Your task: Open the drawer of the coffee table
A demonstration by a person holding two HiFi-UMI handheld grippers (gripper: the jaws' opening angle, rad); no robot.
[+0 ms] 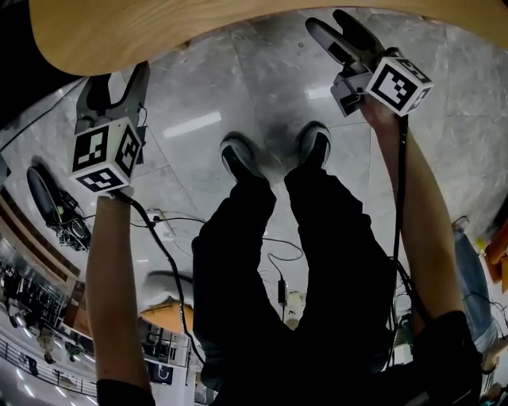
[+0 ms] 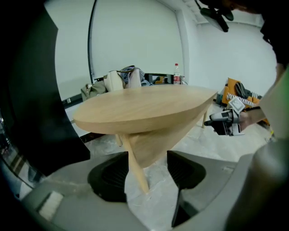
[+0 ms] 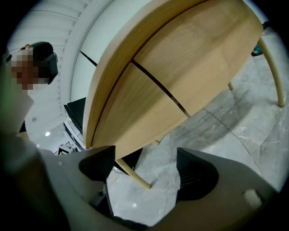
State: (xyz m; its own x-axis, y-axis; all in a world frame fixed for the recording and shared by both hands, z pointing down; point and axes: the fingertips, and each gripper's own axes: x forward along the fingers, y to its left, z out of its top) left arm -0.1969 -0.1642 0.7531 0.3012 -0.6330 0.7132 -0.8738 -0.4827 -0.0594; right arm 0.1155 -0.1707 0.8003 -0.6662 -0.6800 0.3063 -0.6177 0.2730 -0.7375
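1. The left hand-held gripper (image 1: 117,86) is grey and carries a left marker cube (image 1: 105,155) of black-and-white squares.
2. The right hand-held gripper (image 1: 333,24) is grey and dark, with a right marker cube (image 1: 399,85) of the same pattern.
3. Black ribbed pads (image 2: 110,173) line the grey jaws.
4. A thin black left cable (image 1: 164,254) leaves the left unit, and a black right cable (image 1: 399,182) follows the right forearm.
5. The person wears black trousers (image 1: 262,277), black sleeves (image 1: 448,349) and dark shoes (image 1: 238,156) with white soles.
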